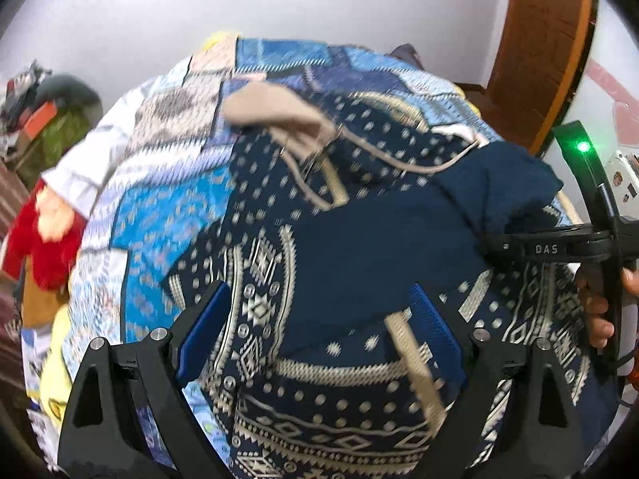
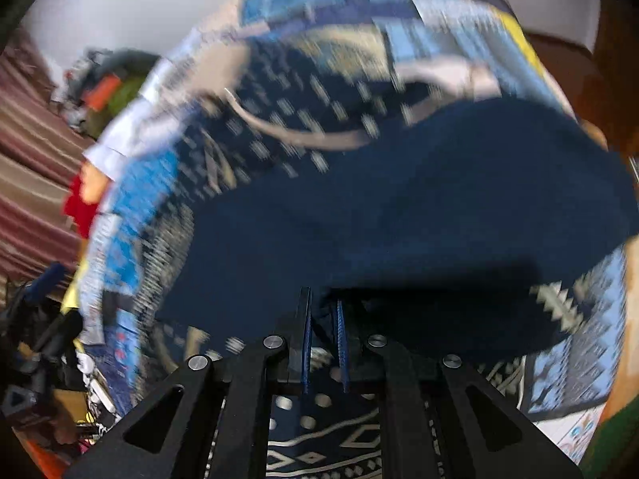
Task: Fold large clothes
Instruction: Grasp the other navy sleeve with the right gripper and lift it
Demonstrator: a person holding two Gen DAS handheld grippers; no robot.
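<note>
A large navy garment with cream geometric patterns [image 1: 331, 411] lies spread on a bed covered by a blue patchwork quilt [image 1: 159, 199]. Its plain navy inner side [image 1: 379, 263] is folded over the middle. A cream drawstring [image 1: 399, 163] trails across it. My left gripper [image 1: 319, 327] is open just above the patterned cloth, a cream strip [image 1: 415, 363] beside its right finger. My right gripper [image 2: 323, 319] is shut on the plain navy fold [image 2: 419, 207] and lifts it; it also shows at the right in the left wrist view [image 1: 495, 245]. The right wrist view is motion-blurred.
A beige cloth [image 1: 275, 109] lies on the quilt at the far side. A red and white garment [image 1: 44, 231] hangs off the bed's left edge. A cluttered pile [image 1: 44, 119] stands at left, a wooden door [image 1: 539, 48] at right, a white wall behind.
</note>
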